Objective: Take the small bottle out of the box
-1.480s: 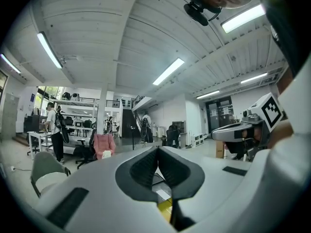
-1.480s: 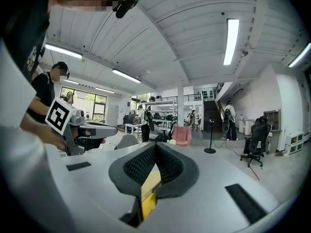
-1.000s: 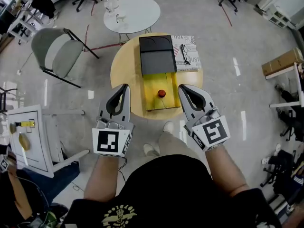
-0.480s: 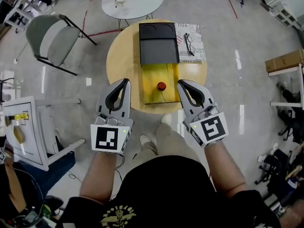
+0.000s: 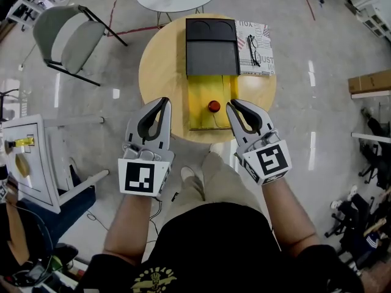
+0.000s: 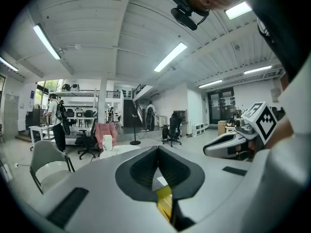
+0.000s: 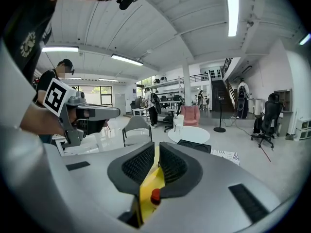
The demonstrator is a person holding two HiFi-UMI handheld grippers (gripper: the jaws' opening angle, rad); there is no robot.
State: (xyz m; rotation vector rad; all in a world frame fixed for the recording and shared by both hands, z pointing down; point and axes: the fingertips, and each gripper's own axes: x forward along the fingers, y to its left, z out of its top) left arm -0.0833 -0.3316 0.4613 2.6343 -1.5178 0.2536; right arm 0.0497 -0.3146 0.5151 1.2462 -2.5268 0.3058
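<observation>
Approach step; small bottle (image 5: 214, 106) left ungripped in yellow box (image 5: 198, 96), frame centre. Left gripper (image 5: 164, 102) pressed together, right gripper (image 5: 231, 105) just cracked open, empty; wider spread needed.

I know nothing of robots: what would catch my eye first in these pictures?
A bright yellow open box sits on the round wooden table, a small red-capped bottle inside it. Grey handheld grippers flank its near end: the left gripper shut, the right gripper with fingers just opening, empty.
</observation>
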